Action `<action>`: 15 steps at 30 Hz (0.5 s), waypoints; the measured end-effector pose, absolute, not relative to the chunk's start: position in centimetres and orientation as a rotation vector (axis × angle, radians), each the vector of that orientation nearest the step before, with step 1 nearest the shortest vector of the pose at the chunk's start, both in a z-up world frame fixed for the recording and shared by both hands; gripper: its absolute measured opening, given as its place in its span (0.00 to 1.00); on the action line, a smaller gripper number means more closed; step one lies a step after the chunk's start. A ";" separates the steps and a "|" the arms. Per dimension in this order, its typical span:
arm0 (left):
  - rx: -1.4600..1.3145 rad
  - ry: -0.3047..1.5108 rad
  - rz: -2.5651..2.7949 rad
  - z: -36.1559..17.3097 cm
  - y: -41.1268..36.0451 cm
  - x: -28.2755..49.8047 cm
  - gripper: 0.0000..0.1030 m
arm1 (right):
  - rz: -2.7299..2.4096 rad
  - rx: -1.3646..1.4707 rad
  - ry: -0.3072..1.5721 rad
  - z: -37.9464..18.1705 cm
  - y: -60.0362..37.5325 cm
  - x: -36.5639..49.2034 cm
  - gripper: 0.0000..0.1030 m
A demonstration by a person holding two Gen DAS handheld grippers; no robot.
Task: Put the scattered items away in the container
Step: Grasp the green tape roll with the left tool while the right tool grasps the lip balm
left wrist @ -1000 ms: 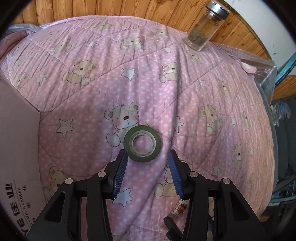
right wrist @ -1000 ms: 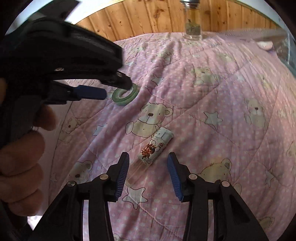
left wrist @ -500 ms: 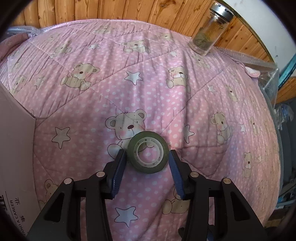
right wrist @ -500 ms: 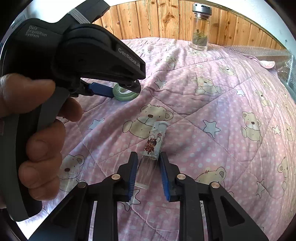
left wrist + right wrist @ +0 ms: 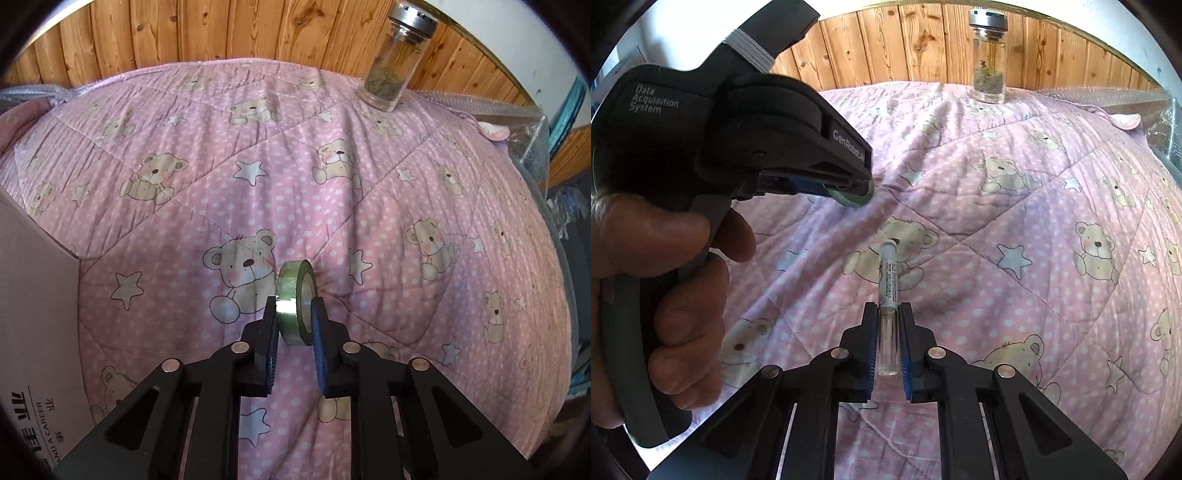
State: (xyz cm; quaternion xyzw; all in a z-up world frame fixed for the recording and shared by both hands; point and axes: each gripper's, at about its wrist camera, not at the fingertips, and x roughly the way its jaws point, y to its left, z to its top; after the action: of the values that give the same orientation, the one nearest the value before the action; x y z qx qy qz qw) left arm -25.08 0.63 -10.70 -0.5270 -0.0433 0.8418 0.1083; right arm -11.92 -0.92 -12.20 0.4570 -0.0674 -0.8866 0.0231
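The left black two-finger gripper with blue pads [image 5: 294, 314] is clamping a green roll of clear-cored adhesive tape [image 5: 296, 301] on its flat faces, so the roll is standing on edge between the pads, sticking out forward past the fingertips over the pink quilted blanket printed with teddy bears and stars [image 5: 388, 206]. Over on the other side, the right black gripper [image 5: 887, 312] is squeezing a small clear cylindrical tube with a white printed label [image 5: 888, 291] at its transparent lower end, and the labelled part is pointing away along the fingers, above the same blanket. From the right wrist view the left gripper's dark body is showing up at the left, a bare hand [image 5: 661, 295] wrapping its handle, the tape peeking out pale green at its tip. A white cardboard box with black lettering [image 5: 33, 332] is sitting at the blanket's left edge. Far back by the wooden plank wall [image 5: 221, 33] a glass jar with a metal lid and dried green leaves inside [image 5: 395, 59] is standing upright.
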 end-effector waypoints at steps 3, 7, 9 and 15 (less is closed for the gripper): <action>-1.517 -0.155 2.485 -10.0 0.5 -24.9 0.12 | -2.744 1.399 -0.225 -11.6 -0.9 -11.9 0.11; -1.527 -0.213 2.441 -10.5 0.7 -25.2 0.10 | -2.739 1.427 -0.263 -11.8 -0.3 -12.4 0.12; -1.562 -0.242 2.402 -11.2 0.9 -25.4 0.11 | -2.740 1.449 -0.292 -12.0 0.2 -12.6 0.12; -1.557 -0.291 2.433 -12.3 0.8 -26.0 0.10 | -2.685 1.432 -0.464 -12.8 2.2 -13.5 0.14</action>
State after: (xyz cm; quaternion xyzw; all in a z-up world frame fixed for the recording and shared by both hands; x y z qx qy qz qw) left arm -26.04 0.76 -12.29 -0.5327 -0.0995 0.8320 0.1189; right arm -13.53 2.16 -12.76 0.4650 -0.1507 -0.8718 0.0317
